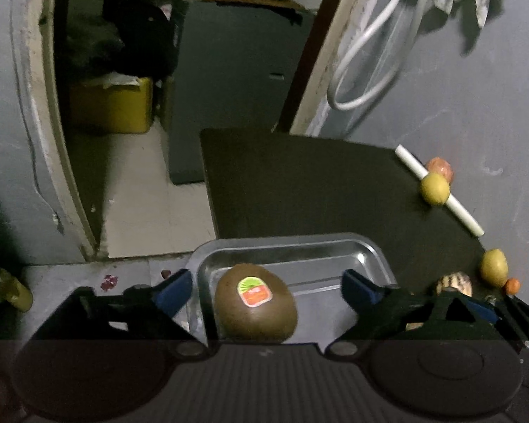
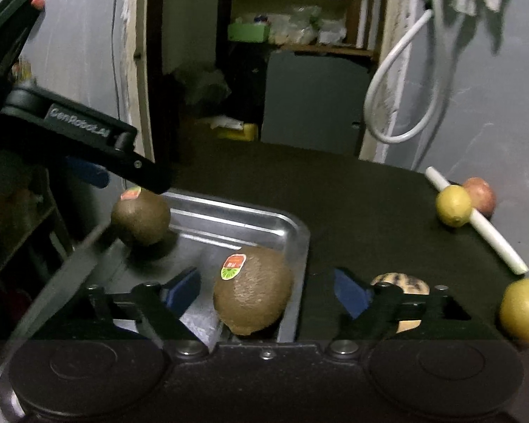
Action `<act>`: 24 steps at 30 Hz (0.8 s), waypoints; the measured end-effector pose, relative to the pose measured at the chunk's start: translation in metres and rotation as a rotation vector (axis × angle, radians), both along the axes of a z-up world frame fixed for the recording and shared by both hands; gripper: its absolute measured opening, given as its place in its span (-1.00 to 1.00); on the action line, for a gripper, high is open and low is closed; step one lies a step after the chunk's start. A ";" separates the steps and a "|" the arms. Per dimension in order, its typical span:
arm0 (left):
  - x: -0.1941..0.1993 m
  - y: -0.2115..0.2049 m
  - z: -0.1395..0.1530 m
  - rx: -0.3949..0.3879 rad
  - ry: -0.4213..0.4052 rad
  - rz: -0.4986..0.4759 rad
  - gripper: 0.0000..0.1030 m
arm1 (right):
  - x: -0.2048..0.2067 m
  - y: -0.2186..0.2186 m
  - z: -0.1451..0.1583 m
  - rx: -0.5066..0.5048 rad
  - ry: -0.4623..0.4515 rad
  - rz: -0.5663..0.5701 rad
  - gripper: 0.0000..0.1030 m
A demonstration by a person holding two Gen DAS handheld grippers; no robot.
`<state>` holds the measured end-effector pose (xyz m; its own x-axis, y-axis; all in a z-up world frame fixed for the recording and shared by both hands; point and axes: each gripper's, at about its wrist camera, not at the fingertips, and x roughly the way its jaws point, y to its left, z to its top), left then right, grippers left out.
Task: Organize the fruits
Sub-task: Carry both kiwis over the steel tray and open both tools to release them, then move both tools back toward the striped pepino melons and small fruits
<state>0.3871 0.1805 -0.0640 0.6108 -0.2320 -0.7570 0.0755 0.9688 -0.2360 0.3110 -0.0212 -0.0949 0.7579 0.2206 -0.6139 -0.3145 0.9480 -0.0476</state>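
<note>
- Left tongs [image 1: 266, 290] spread wide, pads clear of the stickered kiwi [image 1: 255, 303] between them.
- Right tongs [image 2: 264, 290] likewise apart around a second kiwi [image 2: 253, 290].
- Both brown kiwis sit in the metal tray [image 2: 292, 225].

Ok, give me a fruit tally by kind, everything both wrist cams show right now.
Kiwis, brown with stickers, in the metal tray: 2, far one, near one
Yellow round fruits: 2, by the white stick, at the mat's edge
Reddish fruit: 1
Small orange fruit: 1
Striped tan item, kind unclear: 1
Total: 7
</note>
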 end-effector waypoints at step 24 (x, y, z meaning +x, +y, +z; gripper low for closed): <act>-0.091 -0.137 0.013 -0.023 0.046 -0.238 0.99 | -0.171 -0.159 0.025 0.028 -0.018 -0.412 0.99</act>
<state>0.2963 0.0439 -0.0515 0.5018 -0.3833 -0.7754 0.2901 0.9191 -0.2666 0.1401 -0.1802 -0.0704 0.7971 -0.0875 -0.5975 0.0926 0.9955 -0.0223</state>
